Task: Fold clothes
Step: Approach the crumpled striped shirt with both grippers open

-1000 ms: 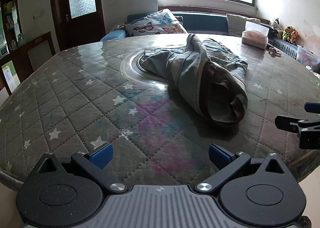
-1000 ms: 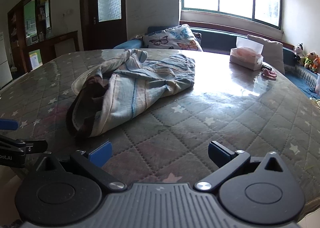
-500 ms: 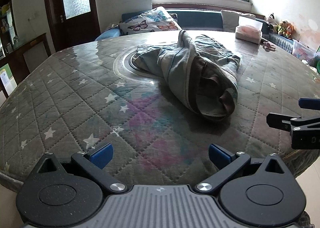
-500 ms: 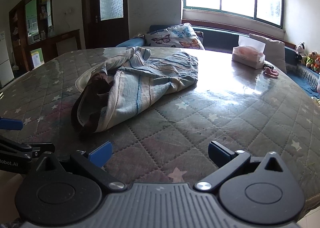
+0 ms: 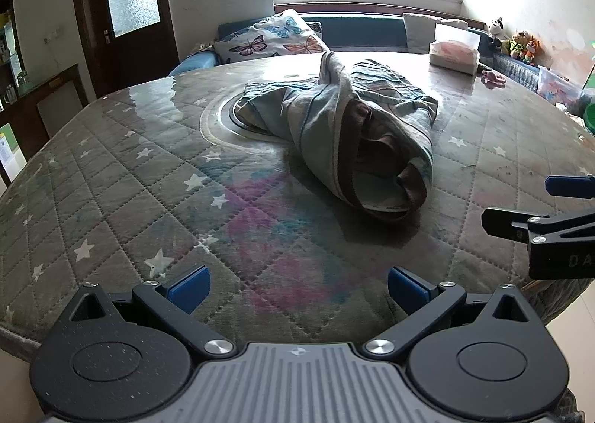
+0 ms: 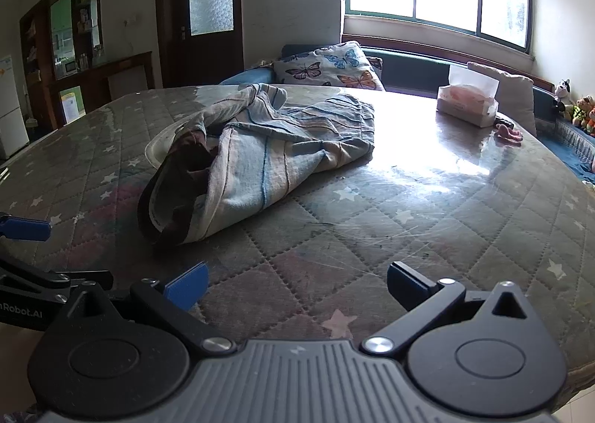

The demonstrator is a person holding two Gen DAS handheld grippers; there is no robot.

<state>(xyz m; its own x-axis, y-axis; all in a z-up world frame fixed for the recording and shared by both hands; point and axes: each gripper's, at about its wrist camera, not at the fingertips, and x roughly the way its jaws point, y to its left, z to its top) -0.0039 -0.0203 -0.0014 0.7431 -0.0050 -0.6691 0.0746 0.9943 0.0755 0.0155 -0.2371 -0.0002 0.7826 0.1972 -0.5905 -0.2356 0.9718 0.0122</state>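
Observation:
A crumpled blue-grey striped garment with a brown lining lies bunched in the middle of the round quilted table. In the right wrist view the garment lies ahead and to the left. My left gripper is open and empty near the table's front edge, well short of the garment. My right gripper is open and empty, also at the front edge. The right gripper shows at the right edge of the left wrist view, and the left gripper shows at the left edge of the right wrist view.
A tissue box and a small pink object sit at the table's far right. A butterfly-print pillow lies on the bench behind the table. A round inset ring lies partly under the garment. Stuffed toys sit at the far right.
Both grippers have edged slightly closer to the garment and table, with the view tilting a little. Jaws remain open. The garment has not moved.

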